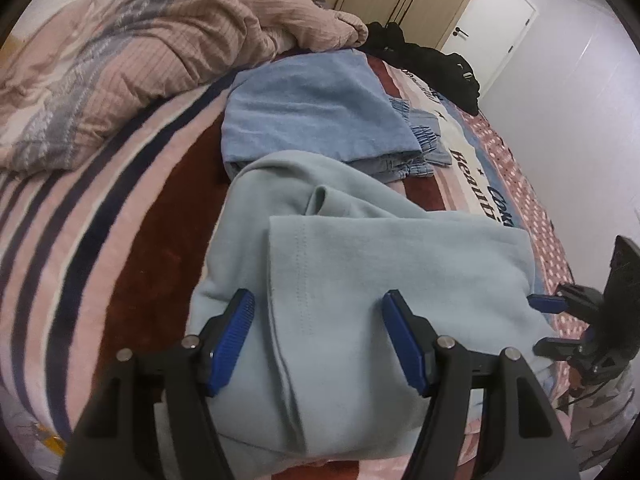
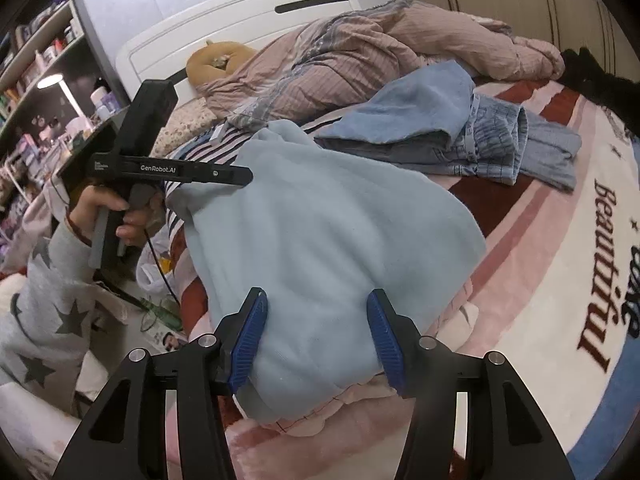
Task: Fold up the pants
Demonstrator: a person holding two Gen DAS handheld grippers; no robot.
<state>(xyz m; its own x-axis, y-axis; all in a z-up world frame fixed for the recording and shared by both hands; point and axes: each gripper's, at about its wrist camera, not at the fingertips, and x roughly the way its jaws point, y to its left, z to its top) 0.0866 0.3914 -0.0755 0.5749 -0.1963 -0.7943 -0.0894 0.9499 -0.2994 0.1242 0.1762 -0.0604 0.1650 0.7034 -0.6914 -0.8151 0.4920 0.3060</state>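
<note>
The pale blue pants (image 1: pixel 360 280) lie folded in a thick bundle on the bed's striped blanket (image 1: pixel 132 208), near its edge. Beyond the pants, touching their far side, sits a folded darker blue garment (image 1: pixel 312 116); past that, a rumpled pink quilt (image 1: pixel 140 48). The left gripper (image 1: pixel 318 340) hovers over the pants, fingers (image 1: pixel 234 336) apart, pinching nothing. The right gripper (image 2: pixel 318 340) sits at the pants' near end, fingers (image 2: pixel 382 340) parted with cloth between them, pads not pressing.

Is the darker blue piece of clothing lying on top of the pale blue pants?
No. In the left wrist view the darker blue garment lies farther back on the bed, and the pale blue pants overlap its near edge.
</note>
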